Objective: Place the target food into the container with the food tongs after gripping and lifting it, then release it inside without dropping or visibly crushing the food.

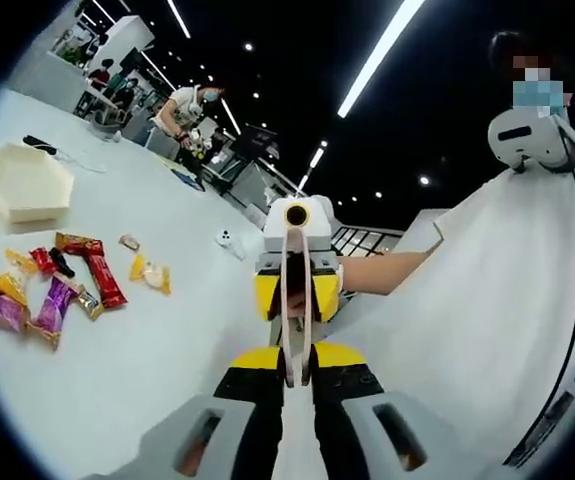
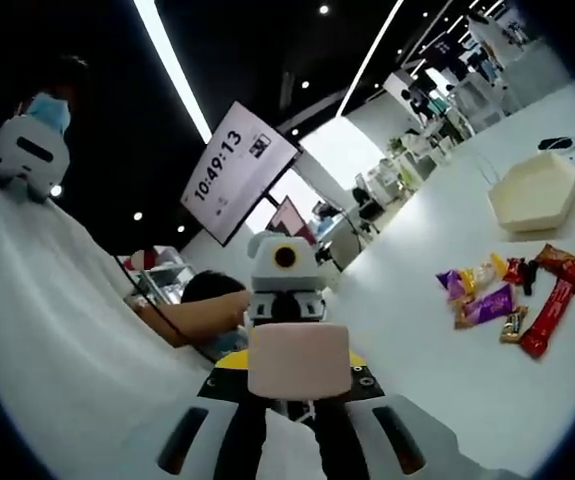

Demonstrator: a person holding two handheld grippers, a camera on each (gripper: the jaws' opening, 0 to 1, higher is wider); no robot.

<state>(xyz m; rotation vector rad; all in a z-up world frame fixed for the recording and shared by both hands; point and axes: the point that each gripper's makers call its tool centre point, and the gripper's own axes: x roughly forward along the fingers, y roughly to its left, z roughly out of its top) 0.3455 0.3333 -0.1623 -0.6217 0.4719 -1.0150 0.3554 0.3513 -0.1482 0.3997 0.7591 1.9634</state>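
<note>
Two claws faced each other: the left claw (image 1: 298, 375) gripped thin tongs (image 1: 295, 300), the right claw (image 2: 298, 405) pinched a pink block (image 2: 298, 372), possibly marshmallow; wrapped snacks (image 1: 52, 290) lay on the surface (image 1: 157, 370) near a hexagonal container (image 1: 25, 182).

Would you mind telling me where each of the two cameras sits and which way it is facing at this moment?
Left gripper view: rides on the left gripper, facing the right gripper, edge-on tongs between; a forearm and white garment show.
Right gripper view: rides on the right gripper, facing the left gripper over a pale pink block; the white garment shows.
Shared: white table, wrapped snacks, cream hexagonal container.
</note>
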